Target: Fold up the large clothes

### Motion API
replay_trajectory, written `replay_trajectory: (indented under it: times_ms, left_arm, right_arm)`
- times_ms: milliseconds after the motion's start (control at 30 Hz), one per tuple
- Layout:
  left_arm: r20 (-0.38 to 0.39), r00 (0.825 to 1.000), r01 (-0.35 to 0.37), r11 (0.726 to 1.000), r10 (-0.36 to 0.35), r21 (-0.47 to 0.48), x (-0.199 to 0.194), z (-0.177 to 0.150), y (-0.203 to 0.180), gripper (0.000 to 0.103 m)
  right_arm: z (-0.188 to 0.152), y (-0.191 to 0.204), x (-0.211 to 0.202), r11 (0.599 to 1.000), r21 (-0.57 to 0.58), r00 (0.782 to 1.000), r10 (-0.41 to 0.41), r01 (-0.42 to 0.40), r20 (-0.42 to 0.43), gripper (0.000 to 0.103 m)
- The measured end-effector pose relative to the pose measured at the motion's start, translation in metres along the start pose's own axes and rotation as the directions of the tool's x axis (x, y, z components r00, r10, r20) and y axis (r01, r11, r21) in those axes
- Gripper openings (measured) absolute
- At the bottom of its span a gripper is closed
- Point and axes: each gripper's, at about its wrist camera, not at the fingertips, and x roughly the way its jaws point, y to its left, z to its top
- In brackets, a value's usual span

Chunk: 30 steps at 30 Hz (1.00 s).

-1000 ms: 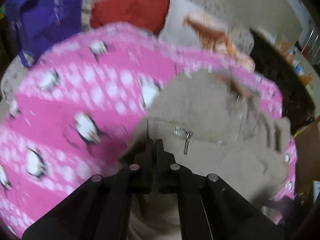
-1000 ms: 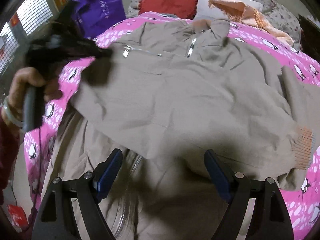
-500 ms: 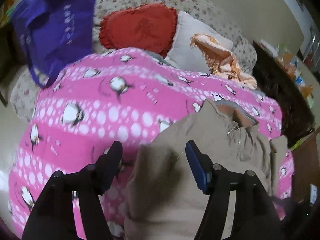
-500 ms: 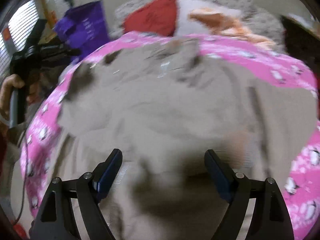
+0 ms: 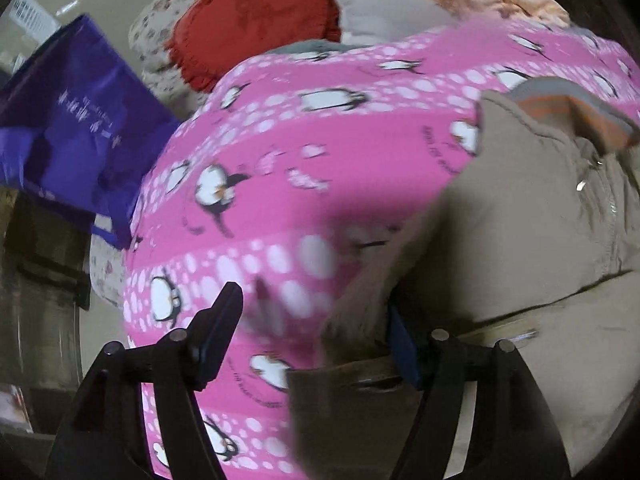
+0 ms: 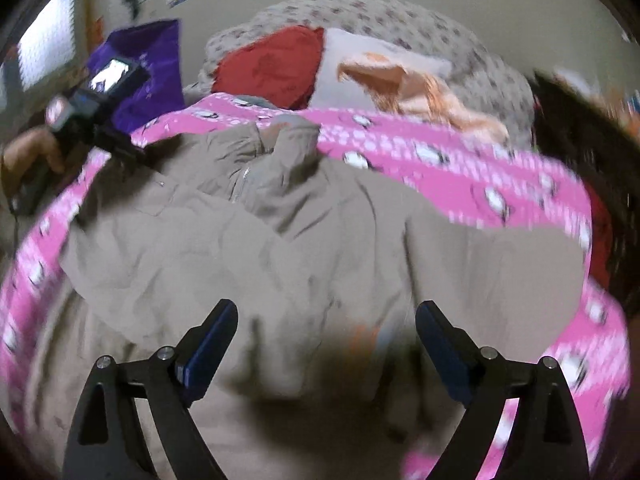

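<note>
The khaki jacket (image 6: 304, 248) lies spread on the pink penguin blanket (image 6: 460, 184), its collar (image 6: 280, 132) and zipper (image 6: 240, 184) pointing away from the right gripper toward the red cushion (image 6: 272, 64), so its long axis runs from camera to cushion. Bare blanket shows beyond the collar and along the jacket's far right edge; the near hem is cut off below the frame. The right gripper (image 6: 326, 344) hovers over the jacket's lower body, its jaws wide and opening, pressing on nothing. The left gripper (image 5: 316, 332) sits at the jacket's left edge, jaws opening; a fold of khaki cloth drapes across its right finger, blurred, with blanket between the fingers. A purple bag (image 5: 72, 136) hangs beyond the blanket's left side. A hand (image 6: 28, 160) holds the left tool there.
</note>
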Motion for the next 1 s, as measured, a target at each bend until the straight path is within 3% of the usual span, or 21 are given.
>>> replay_trajectory:
  times_ms: [100, 133, 167, 200, 233, 400, 467, 533, 633, 667, 700, 767, 833, 900, 1000]
  left_arm:
    - [-0.017, 1.0, 0.019, 1.0, -0.02, -0.007, 0.007, -0.003, 0.011, 0.072]
    - [-0.02, 0.999, 0.025, 1.0, -0.026, -0.011, 0.007, -0.003, 0.013, 0.072]
    - [-0.019, 0.999, 0.03, 0.999, -0.03, -0.013, 0.007, -0.003, 0.013, 0.072]
    - [-0.017, 0.999, 0.03, 1.0, -0.031, -0.008, 0.007, -0.002, 0.013, 0.072]
    - [-0.015, 0.999, 0.03, 1.0, -0.03, -0.004, 0.007, -0.002, 0.013, 0.072]
    - [-0.004, 0.999, 0.054, 0.998, -0.054, -0.013, 0.01, -0.003, 0.018, 0.077]
    - [-0.004, 0.996, 0.087, 0.995, -0.087, -0.05, 0.012, -0.003, 0.024, 0.079]
    - [-0.004, 0.993, 0.117, 0.988, -0.118, -0.097, 0.015, -0.005, 0.03, 0.079]
    - [0.005, 0.99, 0.141, 0.98, -0.142, -0.142, 0.013, -0.008, 0.033, 0.079]
    - [0.012, 0.989, 0.146, 0.978, -0.146, -0.15, 0.01, -0.01, 0.034, 0.079]
    - [0.026, 0.988, 0.156, 0.974, -0.154, -0.164, 0.002, -0.014, 0.036, 0.079]
    - [0.061, 0.979, 0.202, 0.962, -0.194, -0.184, -0.015, -0.028, 0.042, 0.079]
    - [0.094, 0.967, 0.25, 0.951, -0.236, -0.18, -0.035, -0.048, 0.044, 0.079]
    - [0.119, 0.953, 0.294, 0.942, -0.277, -0.161, -0.053, -0.079, 0.045, 0.079]
    - [0.112, 0.933, 0.355, 0.925, -0.342, -0.134, -0.066, -0.128, 0.04, 0.079]
  right_arm:
    - [0.012, 0.008, 0.026, 0.994, -0.1, 0.999, 0.044, -0.045, -0.015, 0.095]
    - [0.014, 0.011, 0.037, 0.991, -0.105, 0.995, 0.082, -0.087, -0.052, 0.086]
    - [0.014, 0.015, 0.047, 0.983, -0.096, 0.984, 0.145, -0.155, -0.099, 0.066]
    - [0.012, 0.019, 0.053, 0.973, -0.08, 0.969, 0.206, -0.218, -0.135, 0.006]
    - [0.011, 0.024, 0.056, 0.967, -0.071, 0.959, 0.231, -0.245, -0.167, 0.0]
    - [0.01, 0.015, 0.012, 0.97, -0.092, 0.973, 0.218, -0.225, -0.078, 0.0]
    - [0.009, -0.002, 0.001, 0.99, -0.102, 0.994, 0.092, -0.098, -0.059, 0.0]
    - [0.005, -0.024, 0.003, 0.998, -0.055, 0.997, 0.026, -0.031, -0.079, 0.0]
    - [0.001, -0.048, 0.016, 0.993, 0.078, 0.992, 0.092, -0.085, -0.084, 0.002]
    - [0.0, -0.048, 0.022, 0.994, 0.084, 0.992, 0.08, -0.073, -0.094, 0.004]
    - [0.0, -0.045, 0.026, 0.996, 0.075, 0.992, 0.062, -0.054, -0.109, 0.008]
    - [-0.001, -0.04, 0.027, 0.998, 0.064, 0.992, 0.035, -0.028, -0.122, 0.029]
    - [0.0, -0.037, 0.017, 0.996, 0.079, 0.996, 0.049, -0.043, -0.08, 0.064]
    - [0.003, -0.031, -0.002, 0.994, 0.098, 0.998, 0.055, -0.055, 0.003, 0.072]
    - [0.016, -0.013, -0.01, 0.989, 0.063, 0.991, 0.129, -0.13, 0.021, 0.072]
